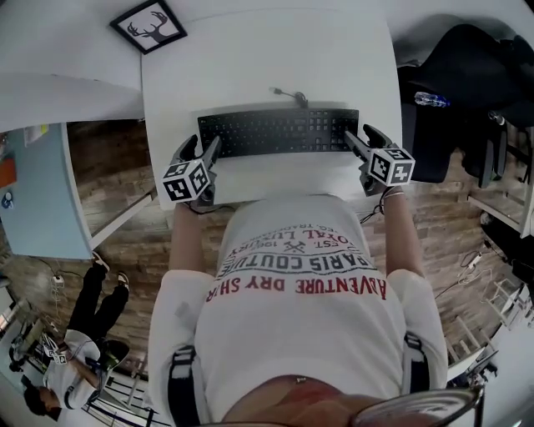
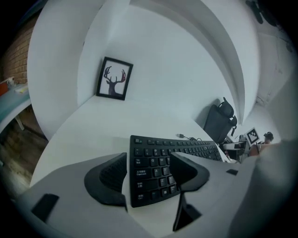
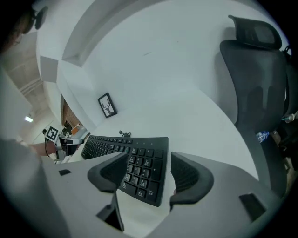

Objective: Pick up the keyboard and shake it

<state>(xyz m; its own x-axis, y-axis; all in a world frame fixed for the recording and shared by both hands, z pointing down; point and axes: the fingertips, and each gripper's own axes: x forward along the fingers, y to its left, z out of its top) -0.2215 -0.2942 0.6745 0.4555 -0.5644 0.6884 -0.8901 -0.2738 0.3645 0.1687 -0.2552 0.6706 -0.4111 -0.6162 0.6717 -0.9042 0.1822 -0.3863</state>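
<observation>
A black keyboard (image 1: 279, 132) lies flat on the white table (image 1: 250, 50), its cable (image 1: 288, 94) running off the far edge. My left gripper (image 1: 202, 148) stands open at the keyboard's left end. In the left gripper view the keyboard (image 2: 186, 148) end sits between the spread jaws of that gripper (image 2: 147, 161), and the pads do not press on it. My right gripper (image 1: 360, 135) stands open at the right end. In the right gripper view the number-pad end of the keyboard (image 3: 111, 144) lies between the jaws of that gripper (image 3: 149, 160), with a gap on the outer side.
A framed deer picture (image 1: 148, 25) leans at the table's far left corner. A black office chair (image 1: 455, 83) with a water bottle (image 1: 432, 100) stands to the right. A pale blue table (image 1: 42, 192) is at the left, and a person (image 1: 83, 334) is on the wooden floor below it.
</observation>
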